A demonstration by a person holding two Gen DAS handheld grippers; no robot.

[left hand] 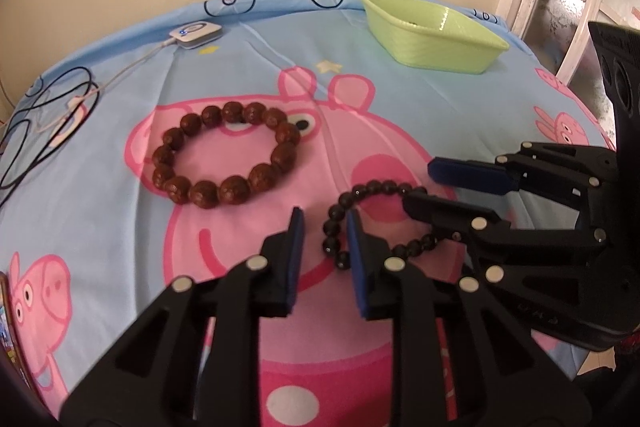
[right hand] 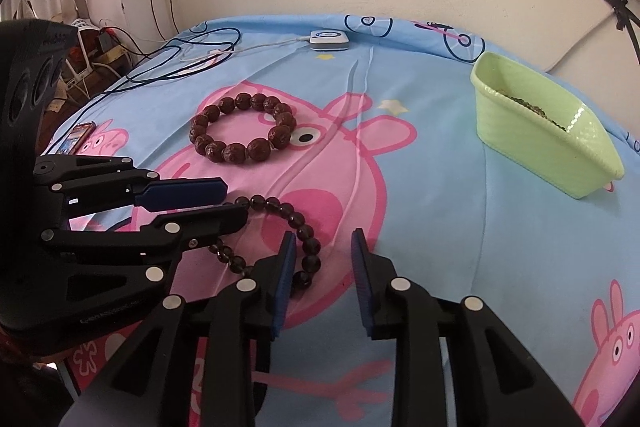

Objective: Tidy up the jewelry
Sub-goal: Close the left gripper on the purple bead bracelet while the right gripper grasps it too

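Two close wrist fisheyes, angled down from opposite sides, sharing the black bracelet (left hand: pixel 340 223) mid-bedsheet (left hand: pixel 120 227).

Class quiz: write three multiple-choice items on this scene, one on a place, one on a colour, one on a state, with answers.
1. The black bracelet lies: A in the basket; B on the sheet at the tool tips; C on the wall.
2. The basket is: A green; B red; C white.
3. The brown bracelet is: A held; B hanging; C lying flat, untouched.
Answers: 1B, its beads lie by the left tool and right tool; 2A, pale green walls; 3C, no tool touches it.
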